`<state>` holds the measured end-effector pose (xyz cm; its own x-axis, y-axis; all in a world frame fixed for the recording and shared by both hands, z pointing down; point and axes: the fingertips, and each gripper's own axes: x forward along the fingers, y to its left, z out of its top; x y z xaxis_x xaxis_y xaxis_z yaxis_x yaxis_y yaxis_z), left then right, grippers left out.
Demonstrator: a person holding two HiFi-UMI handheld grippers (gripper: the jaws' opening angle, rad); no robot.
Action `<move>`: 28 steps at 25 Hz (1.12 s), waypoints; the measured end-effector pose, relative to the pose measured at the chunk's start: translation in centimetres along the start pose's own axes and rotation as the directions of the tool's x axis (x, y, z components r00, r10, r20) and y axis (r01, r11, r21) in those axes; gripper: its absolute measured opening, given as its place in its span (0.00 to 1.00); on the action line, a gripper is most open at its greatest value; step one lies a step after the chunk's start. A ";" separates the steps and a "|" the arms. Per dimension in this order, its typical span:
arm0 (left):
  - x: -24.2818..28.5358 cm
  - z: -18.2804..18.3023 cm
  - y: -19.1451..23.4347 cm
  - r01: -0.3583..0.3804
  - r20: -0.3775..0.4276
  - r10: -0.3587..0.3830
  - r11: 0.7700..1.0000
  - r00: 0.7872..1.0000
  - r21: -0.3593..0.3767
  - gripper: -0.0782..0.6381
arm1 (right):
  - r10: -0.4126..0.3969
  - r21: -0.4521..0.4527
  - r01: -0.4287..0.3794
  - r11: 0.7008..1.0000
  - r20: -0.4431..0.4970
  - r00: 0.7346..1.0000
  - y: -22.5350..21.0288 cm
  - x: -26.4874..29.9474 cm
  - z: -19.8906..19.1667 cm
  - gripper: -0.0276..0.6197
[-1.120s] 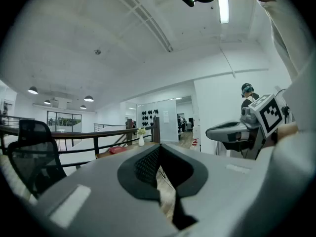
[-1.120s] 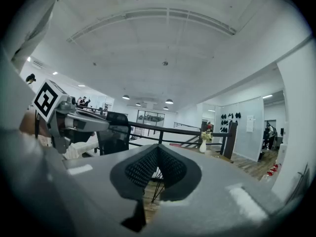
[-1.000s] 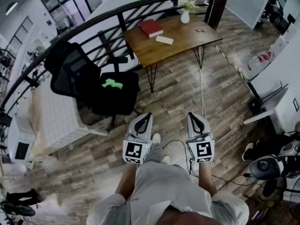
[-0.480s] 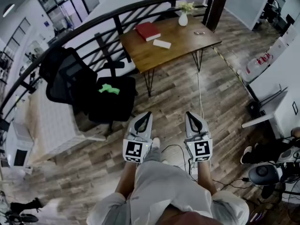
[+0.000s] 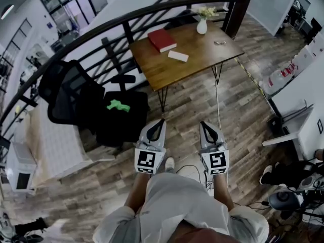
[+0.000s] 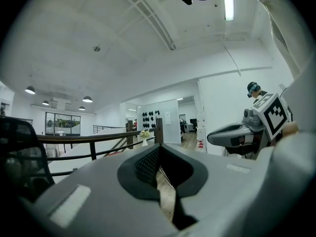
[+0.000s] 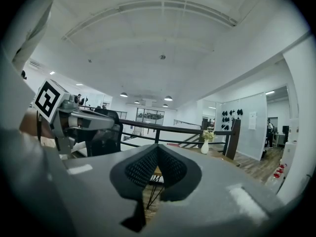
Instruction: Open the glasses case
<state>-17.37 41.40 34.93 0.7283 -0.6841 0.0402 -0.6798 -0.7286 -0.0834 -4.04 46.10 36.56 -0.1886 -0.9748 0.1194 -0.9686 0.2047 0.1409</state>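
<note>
A pale oblong glasses case (image 5: 178, 56) lies on the wooden table (image 5: 202, 52) far ahead, beside a red book (image 5: 162, 39). My left gripper (image 5: 158, 121) and right gripper (image 5: 206, 124) are held side by side at waist height over the plank floor, well short of the table. Both point forward, shut and holding nothing. In the left gripper view the left gripper (image 6: 157, 149) has its jaws meeting at the tips, with the right gripper (image 6: 237, 135) beside it. The right gripper view shows my right gripper (image 7: 158, 147) the same way, with the left gripper (image 7: 84, 122) alongside.
A white vase (image 5: 202, 26) and a small dark item (image 5: 219, 42) also sit on the table. A black office chair (image 5: 76, 92) and a black bag with a green thing (image 5: 119, 105) stand to the left. A curved black railing (image 5: 126, 19) runs behind. Cables (image 5: 195, 161) lie on the floor.
The person has walked forward; the chair and floor have slid down and left in the head view. Both grippers stay shut and side by side.
</note>
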 end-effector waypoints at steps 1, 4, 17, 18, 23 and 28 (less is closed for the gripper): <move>0.6 0.0 0.7 0.002 0.000 -0.002 1.000 1.000 0.002 0.14 | 0.000 -0.002 0.000 1.000 0.000 1.000 -0.1 0.9 0.2 0.05; 2.3 -0.3 2.8 0.007 0.002 -0.008 1.000 1.000 0.005 0.14 | -0.008 -0.008 0.008 1.000 -0.001 1.000 -0.5 3.6 0.3 0.05; 7.7 -1.7 7.3 0.057 -0.015 -0.057 0.998 0.998 -0.023 0.14 | -0.084 0.008 0.085 0.996 -0.053 0.995 -2.8 9.4 -0.5 0.05; 8.1 -1.8 7.5 0.059 -0.015 -0.059 0.998 0.998 -0.022 0.14 | -0.088 0.007 0.089 0.996 -0.056 0.995 -3.1 9.8 -0.6 0.05; 10.4 -1.7 8.4 0.053 -0.012 -0.053 0.998 0.999 -0.022 0.14 | -0.084 0.006 0.085 0.996 -0.049 0.995 -4.7 11.8 -0.5 0.05; 13.9 -1.5 9.4 0.037 -0.011 -0.037 0.999 0.999 -0.011 0.14 | -0.063 0.010 0.064 0.998 -0.035 0.997 -7.1 14.9 -0.2 0.05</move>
<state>-13.74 24.95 36.18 0.7522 -0.6568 0.0541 -0.6531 -0.7539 -0.0712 0.02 30.18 37.53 -0.1211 -0.9820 0.1448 -0.9802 0.1413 0.1384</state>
